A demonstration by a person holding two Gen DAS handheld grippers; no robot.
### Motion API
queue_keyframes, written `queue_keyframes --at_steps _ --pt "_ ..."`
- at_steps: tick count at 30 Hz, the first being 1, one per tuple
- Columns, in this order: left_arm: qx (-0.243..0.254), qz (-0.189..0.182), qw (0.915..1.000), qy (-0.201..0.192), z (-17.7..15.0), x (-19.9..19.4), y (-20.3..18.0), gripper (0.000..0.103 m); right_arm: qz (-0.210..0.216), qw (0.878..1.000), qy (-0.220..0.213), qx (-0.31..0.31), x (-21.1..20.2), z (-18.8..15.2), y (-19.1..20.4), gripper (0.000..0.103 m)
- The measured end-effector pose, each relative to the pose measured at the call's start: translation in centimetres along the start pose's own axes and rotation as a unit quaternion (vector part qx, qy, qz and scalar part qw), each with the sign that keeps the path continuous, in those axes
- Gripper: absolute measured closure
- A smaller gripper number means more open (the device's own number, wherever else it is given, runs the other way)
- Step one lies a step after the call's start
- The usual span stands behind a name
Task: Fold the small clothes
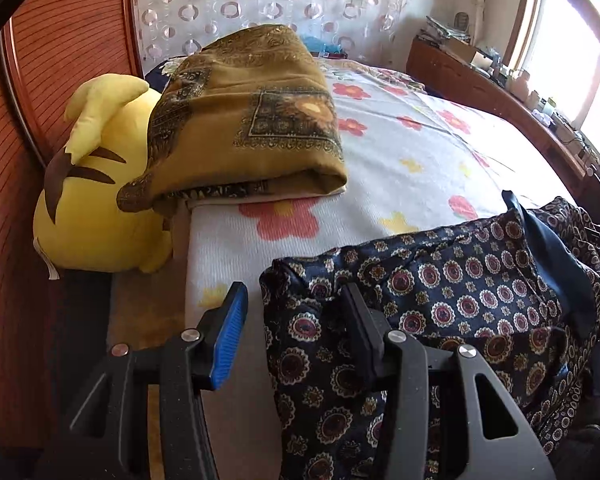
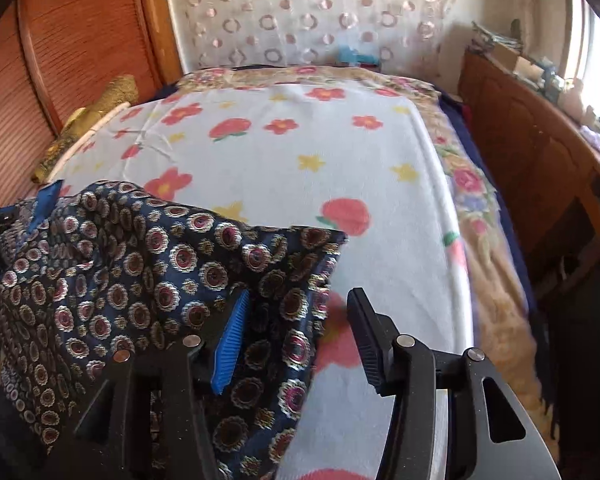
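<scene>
Holding both grippers low over the bed, you have the navy patterned garment [image 1: 440, 292] bunched at the near edge of the flower-print sheet [image 1: 400, 152]. Your left gripper [image 1: 292, 308] stands with its jaws parted; the garment's left edge lies in the gap, yet neither pad presses it. Your right gripper [image 2: 296, 308] is parted too, with the garment's [image 2: 140, 280] right corner hanging loose between the jaws and the sheet [image 2: 300, 168] showing beyond it.

Only the left wrist view gives you the yellow plush toy [image 1: 100, 200] against the wooden headboard [image 1: 60, 60], and the folded ochre blanket [image 1: 252, 120] lying partly over it in full. Only the right wrist view shows the 2nd floral cover [image 2: 480, 208] under the sheet, along the bed's right side beside the wooden cabinet [image 2: 540, 140].
</scene>
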State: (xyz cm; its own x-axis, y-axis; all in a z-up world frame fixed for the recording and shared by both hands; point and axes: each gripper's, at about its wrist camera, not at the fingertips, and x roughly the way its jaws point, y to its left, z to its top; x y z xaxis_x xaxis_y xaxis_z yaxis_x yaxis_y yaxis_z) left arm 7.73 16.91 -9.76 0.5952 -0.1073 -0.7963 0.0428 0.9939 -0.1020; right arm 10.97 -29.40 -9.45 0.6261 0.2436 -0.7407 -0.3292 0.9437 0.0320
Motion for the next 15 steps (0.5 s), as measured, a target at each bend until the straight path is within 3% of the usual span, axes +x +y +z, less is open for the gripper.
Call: queue_keyframes --at_steps 1,2,5,6,8,9,12,15 --pt "0.001 -0.002 1.0000 0.000 0.2 0.2 -0.2 0.055 0.005 1.000 0.001 0.002 0.1 0.1 -0.4 0.050" --pt "0.004 -0.008 1.0000 0.002 0.4 0.4 -0.4 0.069 0.011 1.000 0.002 0.006 0.2 0.3 -0.5 0.050" --pt "0.012 -0.018 0.9997 0.008 0.8 0.7 -0.8 0.087 0.032 0.999 0.004 0.004 0.3 0.6 -0.7 0.053" --pt "0.016 -0.019 0.9997 0.006 0.8 0.6 -0.9 0.088 0.034 0.999 0.004 -0.004 0.3 0.5 -0.5 0.058" --pt "0.024 -0.012 0.9996 -0.001 0.6 0.3 -1.4 0.094 0.049 0.999 0.007 -0.022 0.5 0.3 0.4 0.087" --pt "0.027 -0.012 0.9995 -0.007 0.5 -0.1 -1.7 0.094 0.062 0.998 0.009 -0.028 0.4 0.0 0.7 0.091" --pt "0.029 -0.011 0.9986 -0.043 0.6 -2.4 -2.7 0.096 0.051 0.997 -0.013 -0.048 -0.2 -0.4 1.7 0.093" --pt "0.022 -0.006 0.9958 -0.089 1.4 -5.9 -3.6 0.096 0.045 0.995 -0.074 -0.040 -3.5 0.1 1.9 0.095"
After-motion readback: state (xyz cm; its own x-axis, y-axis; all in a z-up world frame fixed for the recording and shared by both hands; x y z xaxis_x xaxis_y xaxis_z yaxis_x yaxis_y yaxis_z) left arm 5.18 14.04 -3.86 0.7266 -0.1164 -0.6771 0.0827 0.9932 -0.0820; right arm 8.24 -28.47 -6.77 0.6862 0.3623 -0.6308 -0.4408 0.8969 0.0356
